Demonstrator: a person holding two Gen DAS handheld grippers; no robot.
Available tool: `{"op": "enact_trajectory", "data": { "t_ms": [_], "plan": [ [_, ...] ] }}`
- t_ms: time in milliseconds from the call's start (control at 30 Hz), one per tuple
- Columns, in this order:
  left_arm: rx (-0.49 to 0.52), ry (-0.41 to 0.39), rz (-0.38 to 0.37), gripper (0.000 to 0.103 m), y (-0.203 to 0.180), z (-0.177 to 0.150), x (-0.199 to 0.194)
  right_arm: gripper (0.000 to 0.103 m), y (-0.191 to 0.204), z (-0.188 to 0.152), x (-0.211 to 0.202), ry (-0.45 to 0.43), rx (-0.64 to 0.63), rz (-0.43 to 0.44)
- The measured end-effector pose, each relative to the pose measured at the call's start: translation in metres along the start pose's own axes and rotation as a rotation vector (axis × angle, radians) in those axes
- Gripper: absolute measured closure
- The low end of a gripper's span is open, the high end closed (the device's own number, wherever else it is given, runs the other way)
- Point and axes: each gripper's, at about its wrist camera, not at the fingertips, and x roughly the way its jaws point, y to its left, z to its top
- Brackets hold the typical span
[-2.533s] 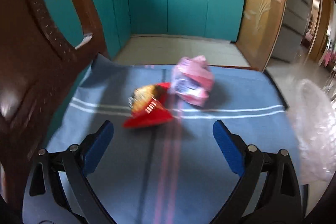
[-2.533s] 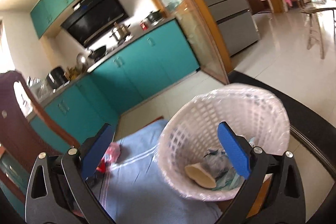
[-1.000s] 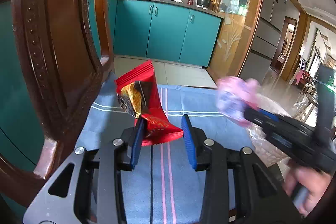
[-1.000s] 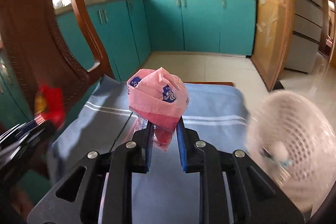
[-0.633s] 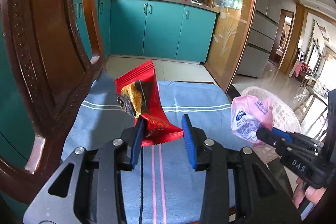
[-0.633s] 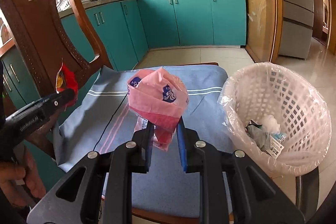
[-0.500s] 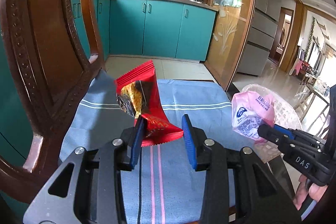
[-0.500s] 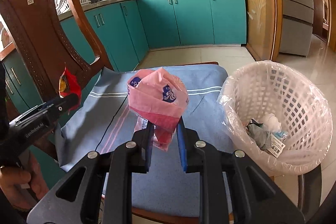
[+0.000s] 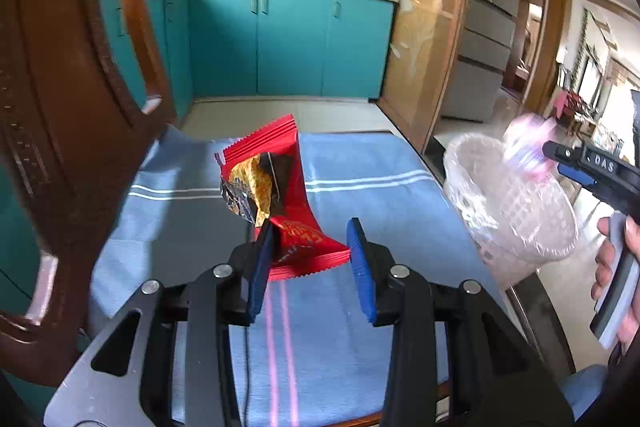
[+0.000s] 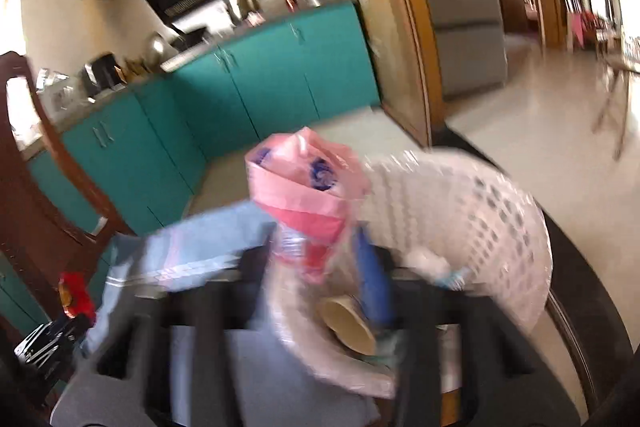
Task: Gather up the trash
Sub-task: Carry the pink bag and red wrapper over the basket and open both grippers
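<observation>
A red snack wrapper stands up between the blue pads of my left gripper, which is shut on its lower end above the blue cloth. To the right, a white mesh basket lined with clear plastic holds some trash. My right gripper is over the basket's rim with a pink plastic bag at its tips. The right wrist view is blurred: the pink bag sits between the jaws of the right gripper, which are opening, above the basket.
A carved wooden chair back rises close on the left. The striped blue cloth covers the chair seat. Teal kitchen cabinets stand beyond a tiled floor. A person's hand grips the right tool's handle at the far right.
My right gripper swung right from over the cloth to the basket with the pink bag, rolled, and its jaws spread. The left gripper kept its hold on the red wrapper and drifted a little.
</observation>
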Motion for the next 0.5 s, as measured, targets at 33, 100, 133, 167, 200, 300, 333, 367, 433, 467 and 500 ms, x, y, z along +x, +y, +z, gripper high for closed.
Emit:
{"op": "enact_trajectory", "data": {
  "t_ms": [33, 100, 133, 167, 200, 300, 333, 367, 433, 467, 500],
  "plan": [
    [0.007, 0.006, -0.007, 0.065, -0.004, -0.001, 0.002, 0.031, -0.005, 0.002, -0.002, -0.003, 0.031, -0.006],
    [0.019, 0.022, -0.033, 0.065, -0.015, -0.003, 0.007, 0.016, -0.012, 0.004, -0.012, -0.04, 0.07, -0.002],
    [0.025, 0.029, -0.041, 0.065, -0.02, -0.002, 0.01, 0.008, -0.012, 0.004, -0.02, -0.083, 0.073, -0.021],
    [0.039, 0.044, -0.061, 0.065, -0.03, -0.003, 0.014, 0.006, -0.013, 0.004, -0.025, -0.106, 0.074, -0.032],
    [0.051, 0.053, -0.076, 0.065, -0.038, -0.003, 0.016, 0.006, -0.014, 0.004, -0.028, -0.126, 0.082, -0.037],
    [0.089, 0.076, -0.137, 0.065, -0.073, 0.001, 0.024, 0.005, -0.024, 0.005, -0.036, -0.171, 0.137, -0.044],
    [0.098, 0.084, -0.163, 0.065, -0.084, 0.005, 0.028, 0.005, -0.028, 0.006, -0.037, -0.188, 0.159, -0.055],
    [0.106, 0.088, -0.193, 0.064, -0.096, 0.011, 0.031, 0.005, -0.035, 0.007, -0.04, -0.21, 0.191, -0.074],
    [0.128, 0.092, -0.257, 0.063, -0.125, 0.029, 0.041, 0.005, -0.053, 0.007, -0.047, -0.26, 0.263, -0.101],
    [0.135, 0.089, -0.276, 0.062, -0.137, 0.038, 0.044, 0.005, -0.062, 0.007, -0.051, -0.281, 0.302, -0.111],
    [0.141, 0.08, -0.307, 0.062, -0.154, 0.051, 0.05, 0.005, -0.069, 0.007, -0.055, -0.299, 0.333, -0.117]
  ]
}}
